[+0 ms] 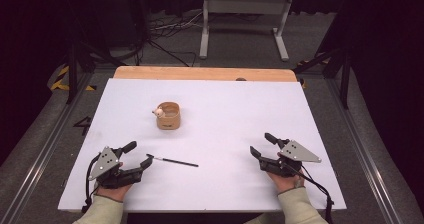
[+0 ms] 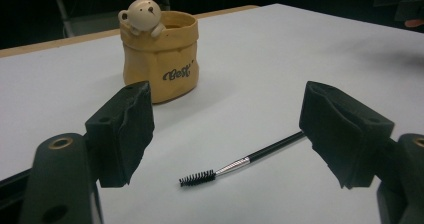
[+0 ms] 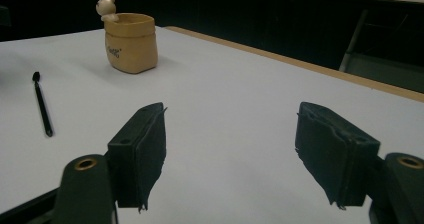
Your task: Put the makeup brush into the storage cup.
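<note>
A tan sack-shaped pot (image 1: pixel 168 116) with a small bear figure on its rim stands upright on the white table top (image 1: pixel 225 104). A thin black brush (image 1: pixel 172 160) with a spiral bristle tip lies flat nearer the front. My left gripper (image 1: pixel 138 154) rests at the front left, open, its jaws wide apart just left of the brush's bristle end. In the left gripper view the brush (image 2: pixel 240 161) lies on the table ahead of the jaws, with the pot (image 2: pixel 160 59) behind. My right gripper (image 1: pixel 263 145) sits at the front right, open and holding nothing.
A wooden strip (image 1: pixel 205 73) runs along the table's far edge. Beyond it stand a grey metal frame (image 1: pixel 245 19) and cables on the floor. In the right gripper view the pot (image 3: pixel 130 41) and brush (image 3: pixel 42 104) lie off to the left.
</note>
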Demonstrator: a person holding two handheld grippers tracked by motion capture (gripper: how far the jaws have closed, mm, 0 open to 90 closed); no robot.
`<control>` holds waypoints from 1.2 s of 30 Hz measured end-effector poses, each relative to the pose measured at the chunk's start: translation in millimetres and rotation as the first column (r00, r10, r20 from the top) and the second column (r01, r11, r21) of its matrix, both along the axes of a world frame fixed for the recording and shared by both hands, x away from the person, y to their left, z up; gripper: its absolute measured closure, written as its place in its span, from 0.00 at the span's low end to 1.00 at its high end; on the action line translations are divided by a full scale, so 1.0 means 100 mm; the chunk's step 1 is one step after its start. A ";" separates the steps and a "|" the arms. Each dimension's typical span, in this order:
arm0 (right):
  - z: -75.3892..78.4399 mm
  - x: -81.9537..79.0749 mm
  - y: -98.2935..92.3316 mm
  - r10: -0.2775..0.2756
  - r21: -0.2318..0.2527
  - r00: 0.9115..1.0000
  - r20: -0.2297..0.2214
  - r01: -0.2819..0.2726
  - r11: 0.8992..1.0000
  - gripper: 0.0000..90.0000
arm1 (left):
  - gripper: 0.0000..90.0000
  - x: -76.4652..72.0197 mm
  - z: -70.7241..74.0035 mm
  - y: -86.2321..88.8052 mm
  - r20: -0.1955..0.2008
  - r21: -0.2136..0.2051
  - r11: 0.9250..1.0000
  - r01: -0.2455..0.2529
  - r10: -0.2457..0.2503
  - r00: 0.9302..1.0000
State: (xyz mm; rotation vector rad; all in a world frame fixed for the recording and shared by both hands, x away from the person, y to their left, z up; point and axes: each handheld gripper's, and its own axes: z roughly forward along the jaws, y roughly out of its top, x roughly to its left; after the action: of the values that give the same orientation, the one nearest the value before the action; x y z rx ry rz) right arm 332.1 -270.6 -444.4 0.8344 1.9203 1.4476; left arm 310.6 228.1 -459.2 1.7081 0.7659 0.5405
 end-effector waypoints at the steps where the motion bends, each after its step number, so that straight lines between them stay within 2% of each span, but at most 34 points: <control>1: 0.00 0.00 0.00 0.000 0.000 1.000 0.000 0.000 1.000 0.30 | 0.25 0.00 0.00 0.00 0.002 -0.001 1.000 0.004 -0.004 1.000; 5: 0.01 0.00 -0.01 0.010 0.010 1.000 -0.004 -0.010 1.000 0.29 | 0.23 0.00 0.01 0.01 0.022 -0.007 1.000 0.019 -0.019 1.000; 10: 0.02 -0.03 0.02 0.040 0.005 0.998 0.038 -0.040 0.999 0.29 | 0.21 0.01 0.02 -0.02 0.020 0.002 0.999 0.045 -0.045 0.999; 24: 0.01 -0.02 -0.01 0.014 0.023 1.000 0.017 -0.015 1.000 0.28 | 0.15 0.14 0.18 -0.03 -0.019 -0.038 0.995 0.088 -0.089 0.996; 27: 0.01 -0.01 -0.01 0.010 0.024 1.000 0.016 -0.010 1.000 0.27 | 0.14 0.18 0.23 -0.03 -0.018 -0.053 0.993 0.103 -0.104 0.994; 31: 0.01 -0.01 -0.02 0.004 0.024 1.000 0.015 -0.004 1.000 0.27 | 0.14 0.26 0.28 -0.03 -0.031 -0.095 0.985 0.145 -0.149 0.988; 36: 0.01 -0.01 -0.02 -0.008 0.026 1.000 0.015 0.008 1.000 0.27 | 0.14 0.33 0.32 -0.08 -0.018 -0.104 0.980 0.166 -0.169 0.985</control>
State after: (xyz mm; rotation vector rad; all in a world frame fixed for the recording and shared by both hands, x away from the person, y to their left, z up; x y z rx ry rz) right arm 331.1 -272.8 -443.4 0.8395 1.8890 1.4727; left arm 343.4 219.8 -426.8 1.6688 0.6498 0.3569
